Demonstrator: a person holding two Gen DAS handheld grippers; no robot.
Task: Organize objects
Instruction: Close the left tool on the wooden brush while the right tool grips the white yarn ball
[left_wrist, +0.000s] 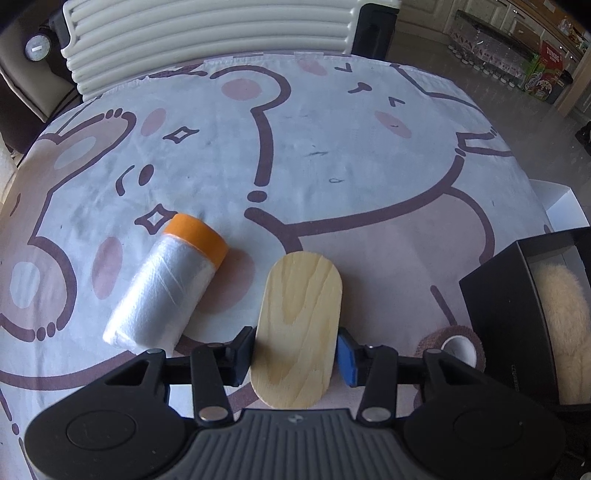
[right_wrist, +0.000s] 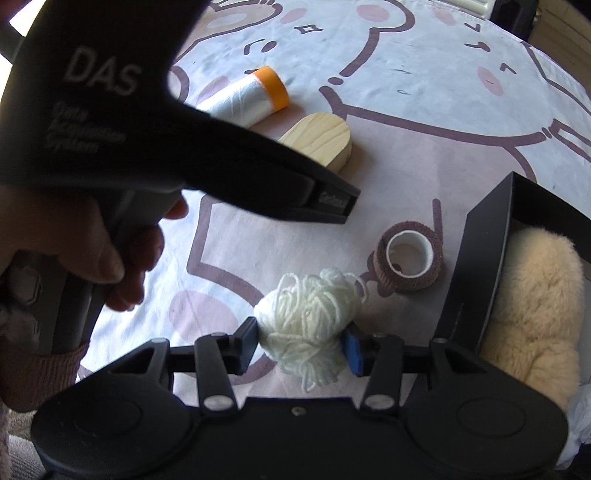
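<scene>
My left gripper (left_wrist: 295, 354) is shut on an oval wooden block (left_wrist: 299, 328), its pads against the block's two long sides; the block also shows in the right wrist view (right_wrist: 317, 142). My right gripper (right_wrist: 301, 341) is shut on a ball of white yarn (right_wrist: 308, 325). A roll of white plastic film with an orange end (left_wrist: 166, 291) lies left of the block on the cartoon tablecloth (left_wrist: 332, 147). A brown bandage roll (right_wrist: 408, 258) stands between the yarn and a black box (right_wrist: 476, 266) that holds a beige fluffy thing (right_wrist: 535, 302).
The left hand-held gripper's black body (right_wrist: 147, 122) crosses the upper left of the right wrist view, with the hand (right_wrist: 92, 254) on it. A white slatted chair back (left_wrist: 207, 33) stands beyond the table's far edge. A white box corner (left_wrist: 561, 203) sits at the right edge.
</scene>
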